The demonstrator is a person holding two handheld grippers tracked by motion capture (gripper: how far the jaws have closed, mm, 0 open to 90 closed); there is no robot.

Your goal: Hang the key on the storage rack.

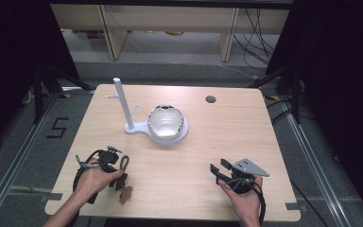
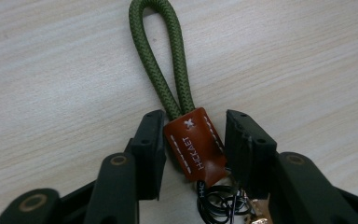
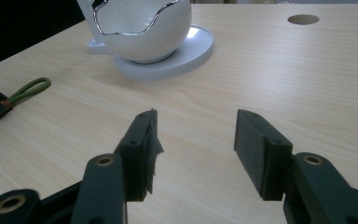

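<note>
My left hand-held gripper [image 2: 193, 144] sits w/ jaws apart either side of the keychain's brown leather tab [image 2: 196, 144], on the bench [image 1: 184, 161] near-left. Right hand-held gripper [image 3: 196, 149] is apart, empty. I'd close squarely on the tab, not the green cord loop [image 2: 158, 56].

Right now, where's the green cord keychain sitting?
The green cord keychain lies at the table's near left edge in the high view, and its brown leather tab sits between the left gripper's open jaws.

I count one keychain [image 1: 123, 176] at seven o'clock — one white bowl [image 1: 166, 120] on one white stand [image 1: 132, 124], centre — and two grippers, at seven [image 1: 109, 156] and five [image 1: 222, 168].
</note>
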